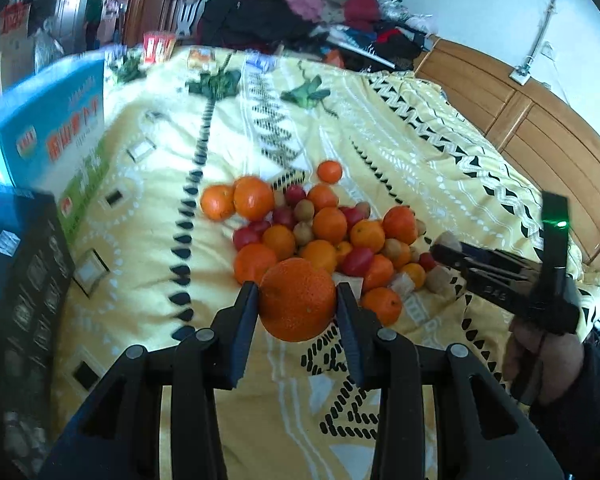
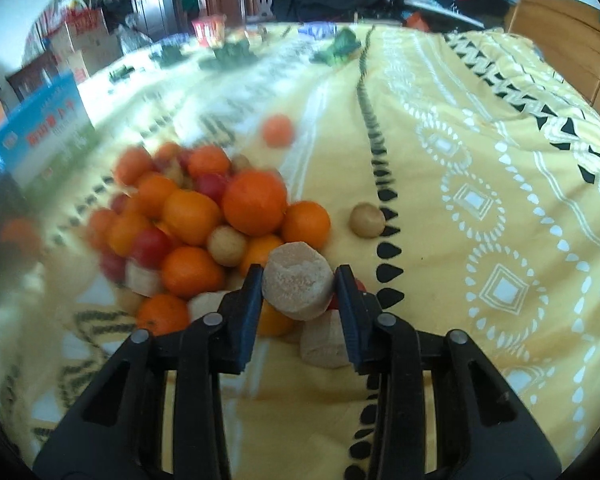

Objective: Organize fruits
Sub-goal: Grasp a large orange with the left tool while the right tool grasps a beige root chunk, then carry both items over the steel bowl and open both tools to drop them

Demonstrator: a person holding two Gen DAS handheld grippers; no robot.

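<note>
Orange peel fills the near view from the left wrist: the left gripper (image 1: 297,298) has its fingers closed on a large orange (image 1: 297,300), held above the yellow patterned bedspread (image 1: 380,128). From the right wrist, the right gripper (image 2: 298,286) holds a tan, cut-ended chunk (image 2: 298,286) between its fingers, just above the near edge of the heap.

Beyond both lies the fruit pile (image 1: 324,236), a mix of oranges, small red fruits and brownish round ones, touching and stacked. One small orange (image 1: 329,171) sits apart behind it, and one brown fruit (image 2: 366,220) lies just beside it.

Sorting looks barely begun; nearly everything remains heaped together.

A blue box (image 1: 56,120) stands at the left. Whether it is the destination cannot be told. The right view is blurred leftward, and the tan pieces' kind is unclear.
</note>
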